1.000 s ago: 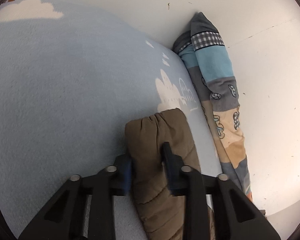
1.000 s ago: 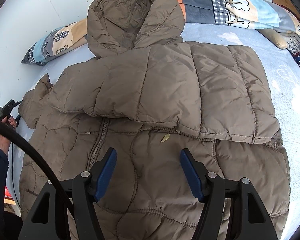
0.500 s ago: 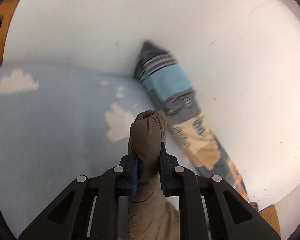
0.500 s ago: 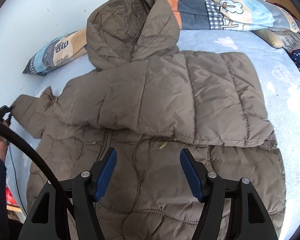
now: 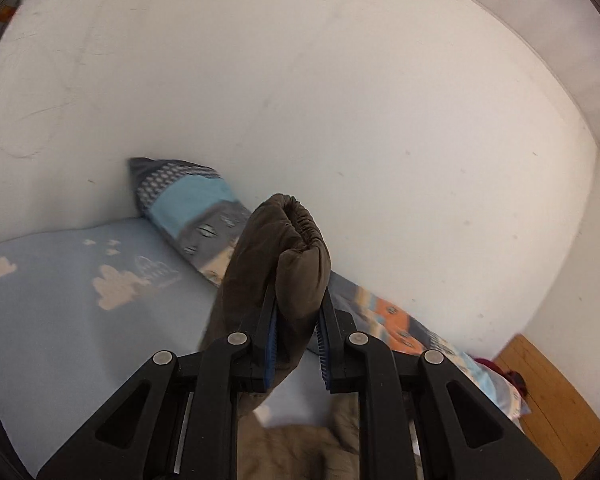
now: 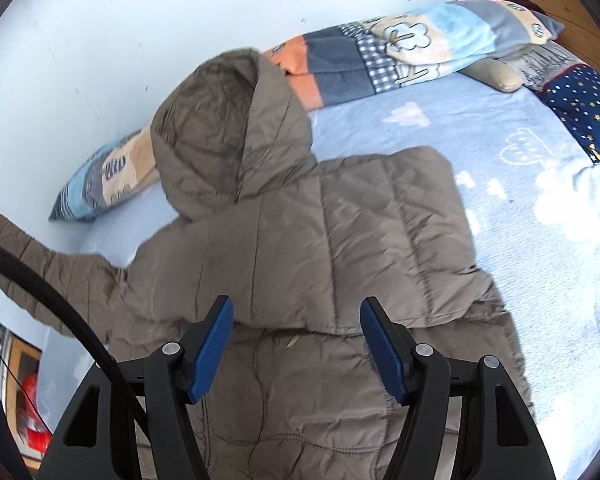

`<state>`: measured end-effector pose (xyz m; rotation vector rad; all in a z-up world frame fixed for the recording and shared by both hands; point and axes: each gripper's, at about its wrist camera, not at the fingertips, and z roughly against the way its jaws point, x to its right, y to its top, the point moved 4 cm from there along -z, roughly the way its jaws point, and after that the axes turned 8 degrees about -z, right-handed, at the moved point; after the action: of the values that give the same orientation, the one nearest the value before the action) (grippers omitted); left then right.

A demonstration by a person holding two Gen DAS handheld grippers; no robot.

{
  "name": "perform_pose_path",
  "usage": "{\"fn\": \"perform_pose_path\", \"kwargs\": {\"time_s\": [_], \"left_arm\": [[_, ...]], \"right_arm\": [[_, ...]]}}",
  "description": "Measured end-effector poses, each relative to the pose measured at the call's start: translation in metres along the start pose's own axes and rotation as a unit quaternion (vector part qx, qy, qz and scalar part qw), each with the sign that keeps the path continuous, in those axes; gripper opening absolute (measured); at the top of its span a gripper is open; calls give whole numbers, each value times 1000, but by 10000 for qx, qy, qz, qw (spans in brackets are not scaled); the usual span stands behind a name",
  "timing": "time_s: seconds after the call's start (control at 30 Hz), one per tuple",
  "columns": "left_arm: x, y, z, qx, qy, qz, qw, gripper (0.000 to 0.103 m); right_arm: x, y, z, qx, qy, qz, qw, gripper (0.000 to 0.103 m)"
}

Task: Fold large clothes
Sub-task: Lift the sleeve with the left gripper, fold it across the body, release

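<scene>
The brown hooded puffer jacket lies across the middle of the blue cloud-print bed, one sleeve already folded over its chest. My left gripper has its jaws clamped on the other sleeve's elastic cuff, which has risen off the bed since a second ago, ready to swing inward. My right gripper hovers at lower centre, jaws apart. Patchwork pillows line the wall.
</scene>
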<state>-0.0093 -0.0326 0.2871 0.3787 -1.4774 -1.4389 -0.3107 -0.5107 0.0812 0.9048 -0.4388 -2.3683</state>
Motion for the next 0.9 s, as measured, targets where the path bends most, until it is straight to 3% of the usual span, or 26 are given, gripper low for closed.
{"fn": "perform_pose_path", "kwargs": {"time_s": [0.27,0.53,0.77,0.9], "left_arm": [[110,-36,-9,-395,-556,-439,9967,16],[203,-84,-26,-799,-1074,-790,9878,16],[267,-167,-54,-1477,-1403,-993,9740,16],[294,-219,-67,-1900,-1414,-1152,9647,16]], "right_arm": [[22,21,37,401,156,-328,9985,71],[54,41,67,706,268,-775,9941,71],[83,56,91,931,216,-1003,9904,71],[94,57,97,917,251,-1106,9893,71]]}}
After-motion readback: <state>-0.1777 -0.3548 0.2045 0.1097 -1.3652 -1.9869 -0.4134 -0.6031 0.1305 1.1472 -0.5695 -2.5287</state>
